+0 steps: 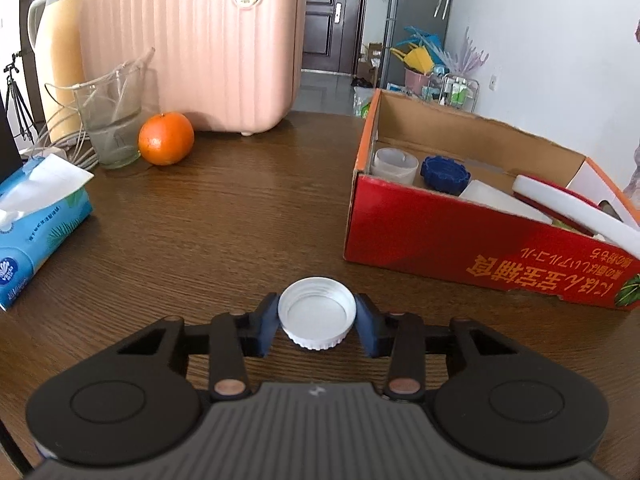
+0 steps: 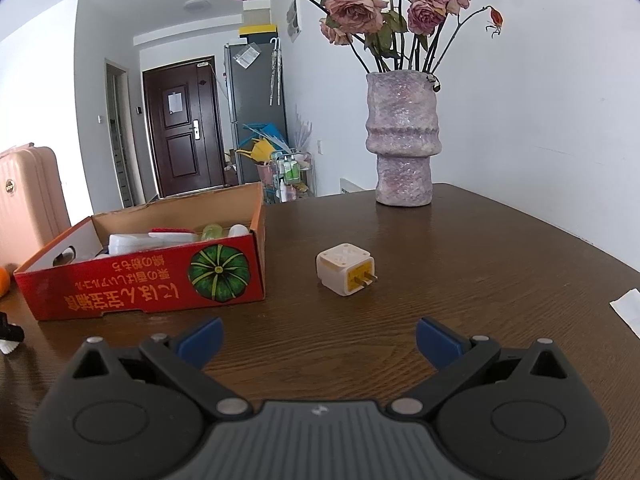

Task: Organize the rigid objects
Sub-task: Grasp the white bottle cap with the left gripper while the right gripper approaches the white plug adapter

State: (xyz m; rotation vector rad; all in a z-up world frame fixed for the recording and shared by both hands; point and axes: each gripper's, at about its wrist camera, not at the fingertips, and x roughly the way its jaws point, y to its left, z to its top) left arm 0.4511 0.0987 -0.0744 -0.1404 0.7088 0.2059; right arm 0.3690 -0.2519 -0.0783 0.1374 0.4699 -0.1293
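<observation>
My left gripper (image 1: 317, 320) is shut on a white screw lid (image 1: 317, 312), its open side up, just above the brown table (image 1: 240, 220). A red cardboard box (image 1: 460, 248) stands to the front right and holds a white cup (image 1: 394, 164), a blue lid (image 1: 444, 174) and white and red items. My right gripper (image 2: 319, 338) is open and empty. A cream plug adapter (image 2: 346, 274) lies on the table (image 2: 480, 280) ahead of it. The box also shows in the right wrist view (image 2: 140, 280) at the left.
At the left stand a tissue pack (image 1: 36, 220), a glass (image 1: 114, 128), an orange (image 1: 166, 138), a pink suitcase (image 1: 208, 48) and a thermos (image 1: 60, 60). A vase of dried roses (image 2: 404, 140) stands at the table's far edge. A white paper (image 2: 628, 308) lies at the right edge.
</observation>
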